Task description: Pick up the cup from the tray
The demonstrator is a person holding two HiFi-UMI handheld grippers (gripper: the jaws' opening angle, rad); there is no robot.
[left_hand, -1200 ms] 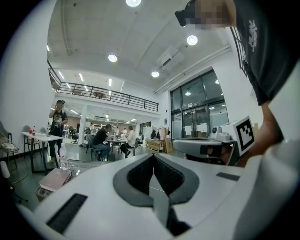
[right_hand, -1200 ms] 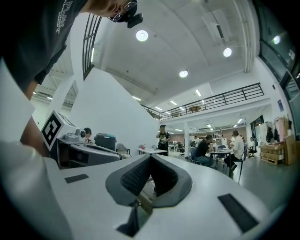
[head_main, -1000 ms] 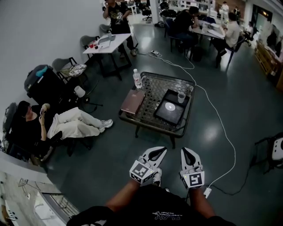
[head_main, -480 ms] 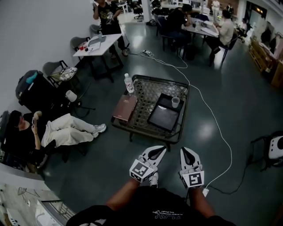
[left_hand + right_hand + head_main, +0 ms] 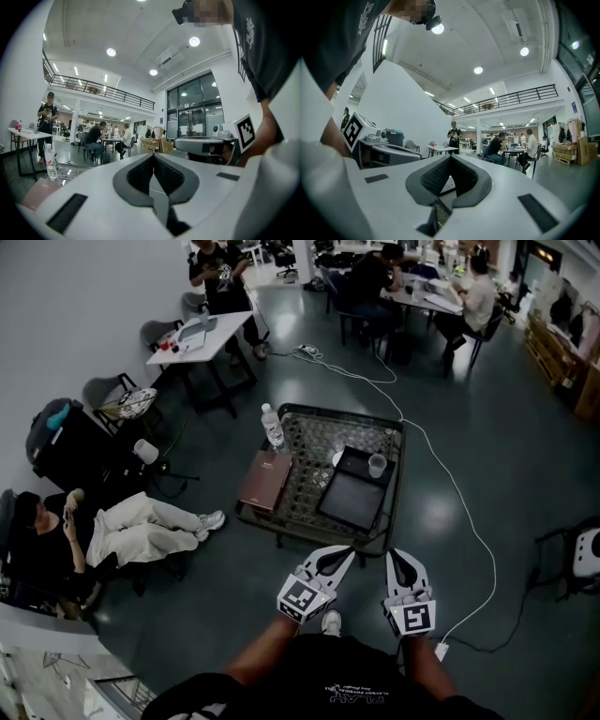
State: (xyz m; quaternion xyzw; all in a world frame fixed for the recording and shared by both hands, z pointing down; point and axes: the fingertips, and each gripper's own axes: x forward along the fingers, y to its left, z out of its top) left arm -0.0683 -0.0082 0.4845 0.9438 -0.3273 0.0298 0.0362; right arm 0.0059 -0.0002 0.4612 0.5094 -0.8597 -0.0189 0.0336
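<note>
Dark polished floor surrounds a low mesh-topped worktop (image 5: pixel 314 442) at frame centre. Its flat black rectangular tray (image 5: pixel 349 501) carries a small clear cup (image 5: pixel 377 465) at its upper right corner, upright, mouth up. At bottom centre, the left gripper (image 5: pixel 349 549) and right gripper (image 5: pixel 394 553) are both closed and empty.

Left gripper (image 5: pixel 345 555) and right gripper (image 5: pixel 397 557): white moulded shells, each with a dark grey, teardrop-shaped recess lined with ribbed pads (image 5: pixel 140 174). Flat black rectangular patches mark the shell tops. Behind each shell sits a cube (image 5: pixel 300 600) with black-and-white square markers. The operator wears a black short-sleeved shirt (image 5: pixel 328 676) with small white chest print.
</note>
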